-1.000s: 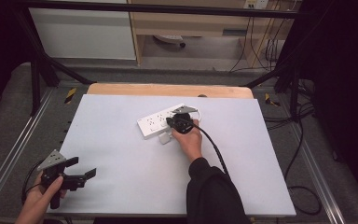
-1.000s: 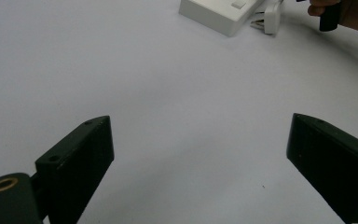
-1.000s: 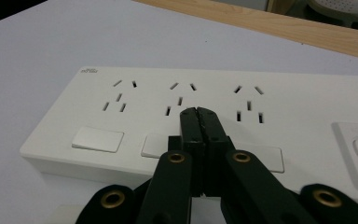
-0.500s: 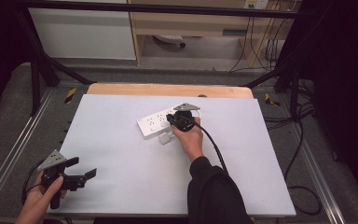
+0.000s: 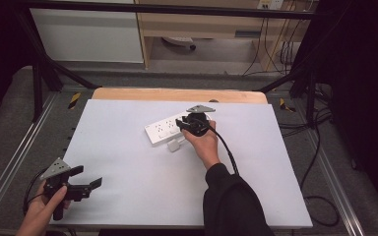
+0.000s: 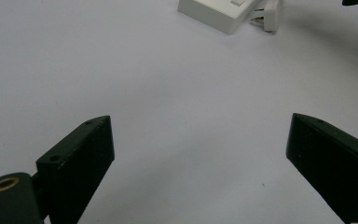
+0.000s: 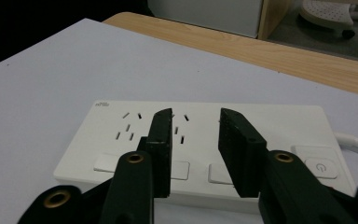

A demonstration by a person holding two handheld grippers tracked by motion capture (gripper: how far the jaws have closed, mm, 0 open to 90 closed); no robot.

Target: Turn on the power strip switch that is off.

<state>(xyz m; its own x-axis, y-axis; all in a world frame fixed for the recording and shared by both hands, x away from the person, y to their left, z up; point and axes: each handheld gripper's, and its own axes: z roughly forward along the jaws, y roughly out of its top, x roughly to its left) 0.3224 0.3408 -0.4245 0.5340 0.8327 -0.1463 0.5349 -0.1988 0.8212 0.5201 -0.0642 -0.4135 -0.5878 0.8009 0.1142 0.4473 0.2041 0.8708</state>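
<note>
Hovering over the white power strip [image 7: 200, 154] near the desk's [image 5: 128, 123] far edge, the right gripper [image 7: 196, 149] has just been opening its 2 jaws, nothing between them. A white plug [image 5: 174, 146] lies just beside the strip. Left gripper [image 5: 81, 184] spread wide at the near-left corner.

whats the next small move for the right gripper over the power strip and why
Probably lower the right gripper toward the small white plug lying beside the power strip and close on it. Its jaws have just been opening with nothing between them, hovering above the strip's sockets. The left gripper waits open, far off.
</note>
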